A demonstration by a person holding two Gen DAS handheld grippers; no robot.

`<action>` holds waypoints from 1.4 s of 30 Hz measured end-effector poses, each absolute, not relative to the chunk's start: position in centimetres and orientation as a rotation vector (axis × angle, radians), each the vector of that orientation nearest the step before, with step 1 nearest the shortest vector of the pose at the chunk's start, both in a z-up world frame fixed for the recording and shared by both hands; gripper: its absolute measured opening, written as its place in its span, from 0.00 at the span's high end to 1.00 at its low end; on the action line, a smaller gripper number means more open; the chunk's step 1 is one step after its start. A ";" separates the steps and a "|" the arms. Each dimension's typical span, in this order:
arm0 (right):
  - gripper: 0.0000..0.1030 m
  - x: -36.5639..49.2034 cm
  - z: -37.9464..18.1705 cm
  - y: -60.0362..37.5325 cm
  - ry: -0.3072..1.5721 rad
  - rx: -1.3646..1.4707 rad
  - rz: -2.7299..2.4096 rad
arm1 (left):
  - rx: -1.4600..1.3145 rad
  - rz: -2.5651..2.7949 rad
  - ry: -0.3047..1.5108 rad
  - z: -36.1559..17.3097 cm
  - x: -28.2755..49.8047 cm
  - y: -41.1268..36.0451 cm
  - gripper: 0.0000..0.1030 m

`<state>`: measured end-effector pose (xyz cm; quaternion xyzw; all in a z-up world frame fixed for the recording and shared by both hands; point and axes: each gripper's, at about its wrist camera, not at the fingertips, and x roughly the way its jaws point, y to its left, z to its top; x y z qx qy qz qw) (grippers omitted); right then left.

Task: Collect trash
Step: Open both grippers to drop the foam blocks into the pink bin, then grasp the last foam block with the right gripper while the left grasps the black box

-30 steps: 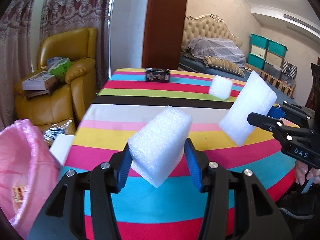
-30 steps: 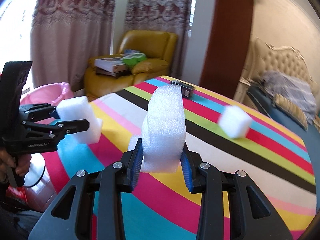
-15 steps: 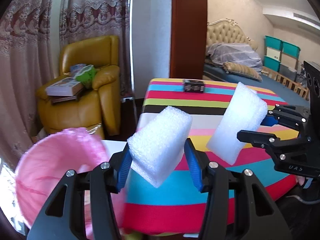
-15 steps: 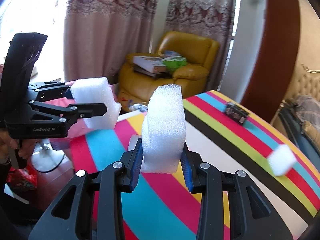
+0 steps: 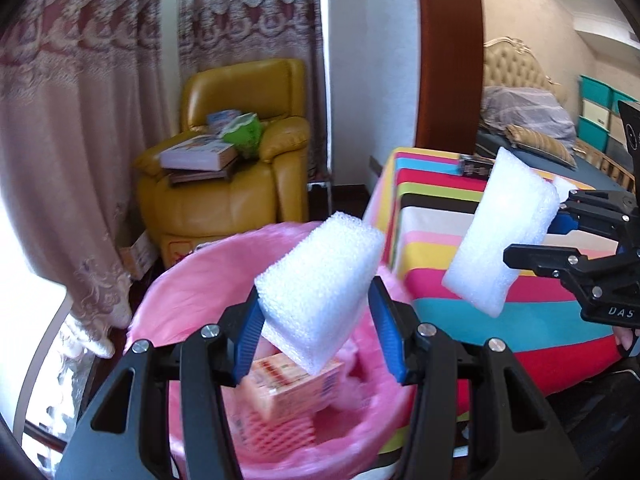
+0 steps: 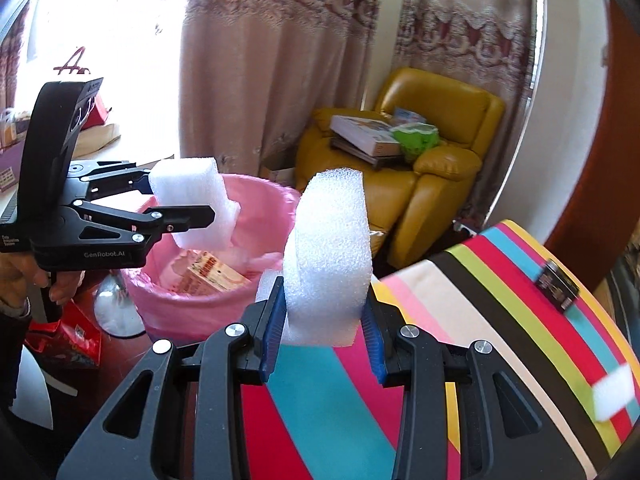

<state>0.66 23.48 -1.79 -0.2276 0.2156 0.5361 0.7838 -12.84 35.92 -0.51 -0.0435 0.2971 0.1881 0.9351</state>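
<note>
My left gripper is shut on a white foam block, held tilted right above the pink-lined trash bin. An orange carton lies inside the bin. My right gripper is shut on a taller white foam block over the near corner of the striped table, beside the bin. Each gripper also shows in the other's view: the right gripper with its foam, the left gripper with its foam. A small foam piece still lies on the table.
A yellow armchair piled with books stands behind the bin, curtains beyond it. A small black box lies on the table. A red bag and a metal lamp base are on the floor by the bin. A bed stands at the back.
Both grippers have swung left, off the table's middle toward the pink bin, each keeping its foam block. The left one now hangs over the bin's opening.
</note>
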 end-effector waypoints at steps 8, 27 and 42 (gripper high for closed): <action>0.66 -1.2 -2.0 28.5 0.451 -0.559 1.198 | -0.165 0.447 0.612 -1.7 -15.5 40.1 0.51; 0.28 0.2 -3.0 31.4 0.485 -0.500 1.207 | -0.222 0.533 0.636 -3.1 -14.8 41.8 0.20; 0.18 7.2 -5.0 20.7 0.530 -0.447 0.848 | -0.069 0.447 0.551 -0.3 -9.2 30.8 0.05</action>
